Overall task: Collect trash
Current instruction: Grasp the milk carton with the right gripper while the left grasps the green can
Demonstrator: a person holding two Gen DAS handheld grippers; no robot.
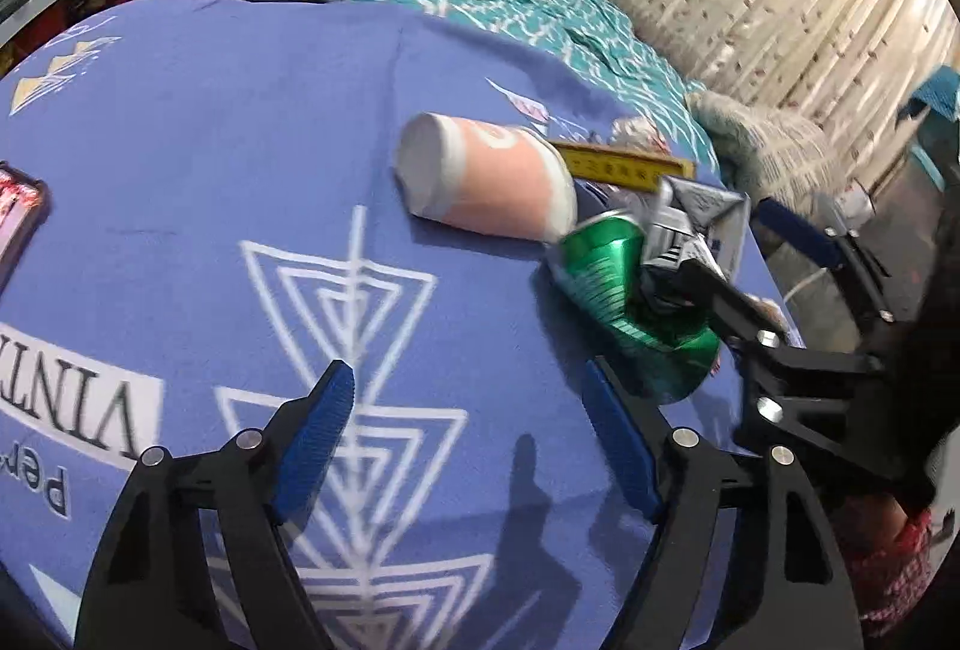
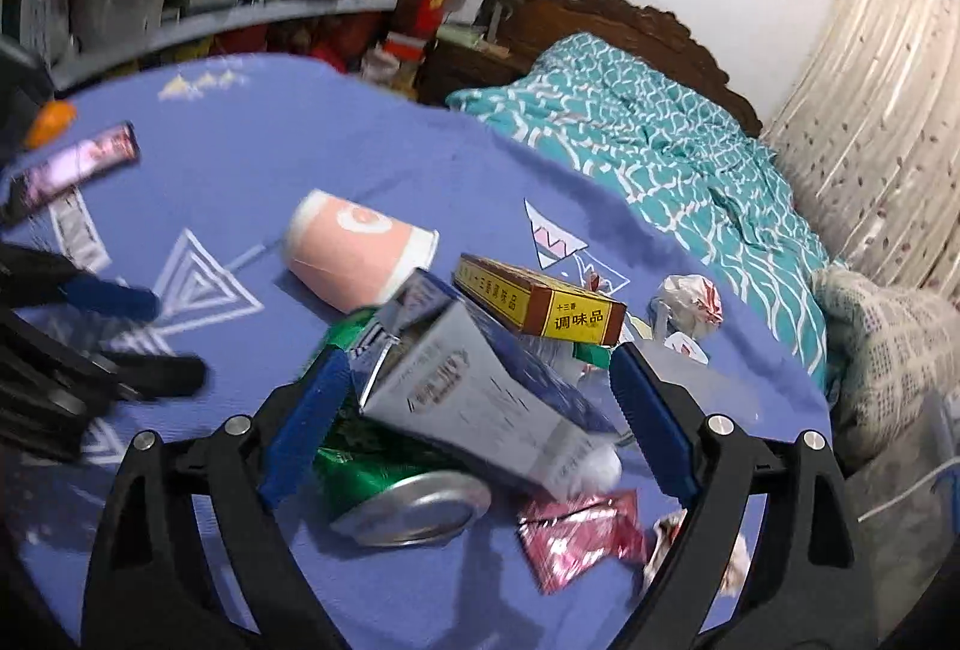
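Trash still litters the blue cloth: beside the paper cup, right gripper straddles a carton ungripped; left gripper gapes empty.

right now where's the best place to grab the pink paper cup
Grip the pink paper cup across its middle, one finger on each curved side. It lies on its side on the blue cloth, clear above, so coming down from above probably suits best. The rim beside the yellow box is crowded.
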